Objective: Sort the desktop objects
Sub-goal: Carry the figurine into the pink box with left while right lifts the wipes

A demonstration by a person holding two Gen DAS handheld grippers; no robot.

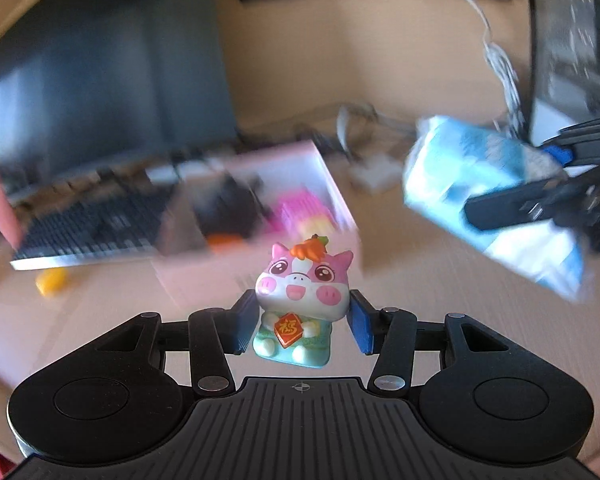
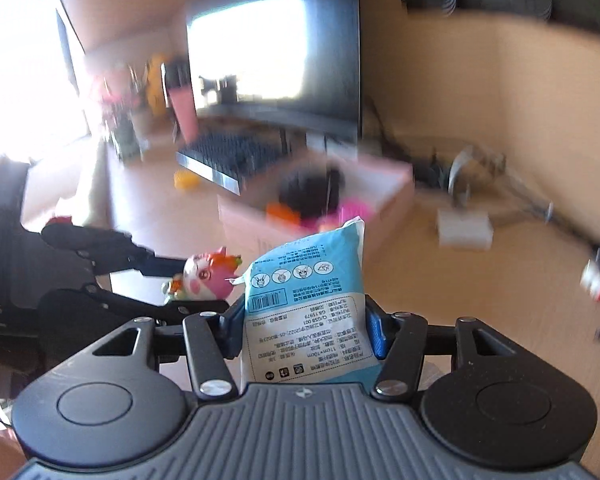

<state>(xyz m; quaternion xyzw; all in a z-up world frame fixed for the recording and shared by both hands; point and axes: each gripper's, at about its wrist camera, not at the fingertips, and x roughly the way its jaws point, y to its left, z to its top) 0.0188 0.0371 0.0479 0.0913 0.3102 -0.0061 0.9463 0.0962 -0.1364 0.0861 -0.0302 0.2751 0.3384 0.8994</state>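
Note:
A pink pig figurine [image 1: 300, 292] with a carrot on its head and a teal body hangs above the desk. My left gripper [image 1: 300, 324] is shut on it, blue pads against its sides. To the right, my right gripper [image 1: 540, 176] is shut on a light-blue tissue packet [image 1: 488, 200]. In the right wrist view the packet [image 2: 304, 300] stands upright between the pads of my right gripper [image 2: 304, 328], printed side toward the camera. To its left the figurine [image 2: 208, 276] sits in my left gripper [image 2: 188, 284]. Both views are blurred.
An open pink box [image 1: 324, 176] holding black, pink and orange items stands ahead on the wooden desk, also seen as box [image 2: 392, 184]. Left of it are a keyboard [image 1: 92, 224], a monitor [image 1: 100, 80] and a yellow object [image 1: 52, 282]. A small white box [image 2: 464, 228] and cables lie at the right.

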